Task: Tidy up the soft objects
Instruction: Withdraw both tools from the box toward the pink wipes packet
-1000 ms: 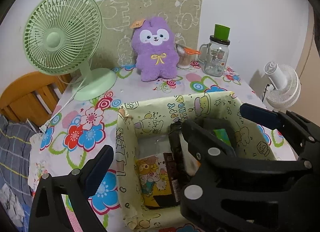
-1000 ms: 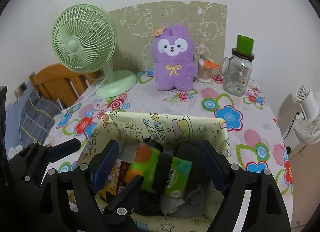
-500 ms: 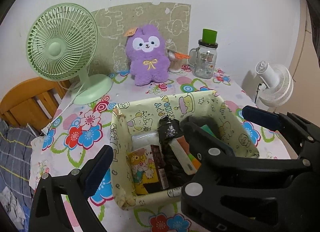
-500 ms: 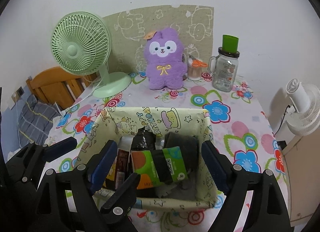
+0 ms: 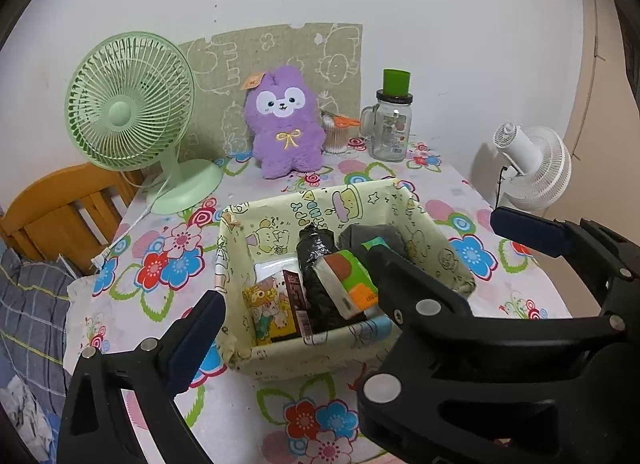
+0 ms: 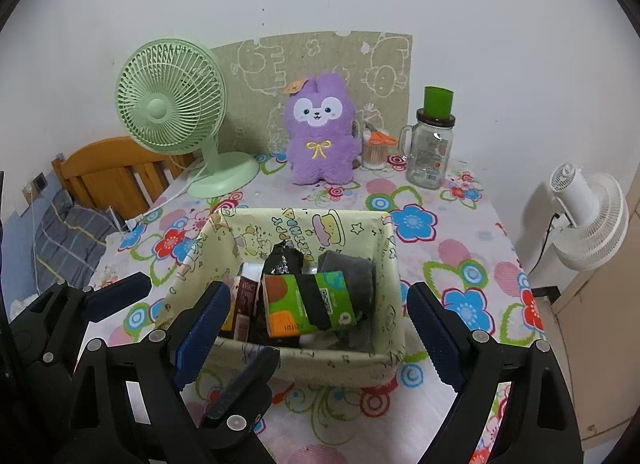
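The purple plush rabbit (image 6: 321,131) is seen upright across the counter (image 6: 460,264), straight ahead beyond the filled fabric basket (image 6: 384,360), slightly nearer the right gripper (image 6: 316,324), whose empty jaws have just been spreading; the left gripper (image 5: 352,272) is spread too.

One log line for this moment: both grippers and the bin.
left gripper: open, empty | right gripper: open, empty, jaws just opening | fabric bin: holds green-orange pack, grey cloth | purple plush: outside bin
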{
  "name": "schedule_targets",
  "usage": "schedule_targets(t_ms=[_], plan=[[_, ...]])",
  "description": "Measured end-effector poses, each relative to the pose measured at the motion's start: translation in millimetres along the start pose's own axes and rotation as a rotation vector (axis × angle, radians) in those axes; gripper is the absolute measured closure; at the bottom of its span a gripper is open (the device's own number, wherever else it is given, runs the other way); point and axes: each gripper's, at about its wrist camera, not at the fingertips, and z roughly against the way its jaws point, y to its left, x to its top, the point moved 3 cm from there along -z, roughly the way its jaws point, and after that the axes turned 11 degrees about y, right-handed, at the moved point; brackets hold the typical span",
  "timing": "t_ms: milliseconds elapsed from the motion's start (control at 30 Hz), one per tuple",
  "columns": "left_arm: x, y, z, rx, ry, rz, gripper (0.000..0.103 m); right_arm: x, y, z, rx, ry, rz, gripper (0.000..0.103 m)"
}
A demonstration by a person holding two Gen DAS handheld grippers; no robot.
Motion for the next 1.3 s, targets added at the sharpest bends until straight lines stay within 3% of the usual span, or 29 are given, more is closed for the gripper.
schedule_targets(t_ms=[1300], plan=[[-53.9,-18.9,50.7,0.006,-0.052,0.005,0.001,-52.5,6.9,54.1,-0.027,-0.057,-0.003,0.011]])
